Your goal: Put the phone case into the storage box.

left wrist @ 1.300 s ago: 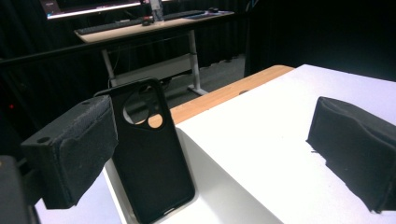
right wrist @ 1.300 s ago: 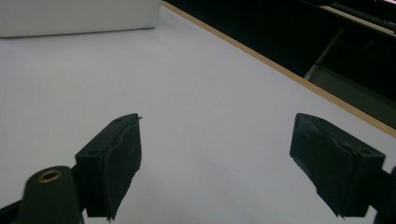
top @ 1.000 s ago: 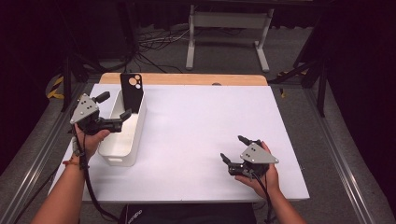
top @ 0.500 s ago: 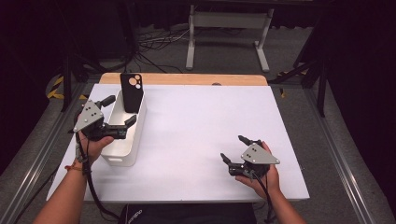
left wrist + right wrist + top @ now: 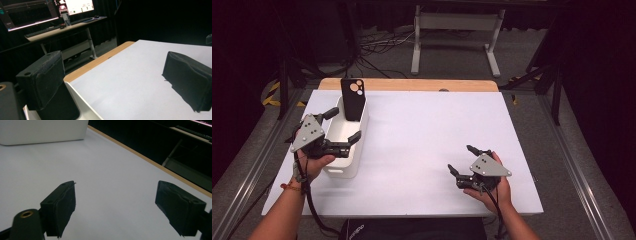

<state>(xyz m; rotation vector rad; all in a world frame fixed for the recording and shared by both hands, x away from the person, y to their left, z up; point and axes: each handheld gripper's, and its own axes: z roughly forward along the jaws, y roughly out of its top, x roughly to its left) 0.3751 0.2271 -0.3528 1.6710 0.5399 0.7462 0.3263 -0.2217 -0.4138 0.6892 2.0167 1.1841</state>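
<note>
A white bin stands lengthwise at the table's left. A black phone case leans upright in its far end. My left gripper hovers over the bin's middle, open, one jaw on each side of the bin and nothing between them. In the left gripper view the gripper is wide open above the bin's rim, and a dark shape beneath the left jaw may be the case. My right gripper rests low near the front right, open and empty. The right gripper faces the bin across the bare table.
The white table has a wooden strip along its far edge. Behind it are a metal stand and cables on the floor. A desk with monitors appears in the left gripper view.
My left gripper has drifted a little toward the person along the bin, still open. The right gripper has stayed where it was.
</note>
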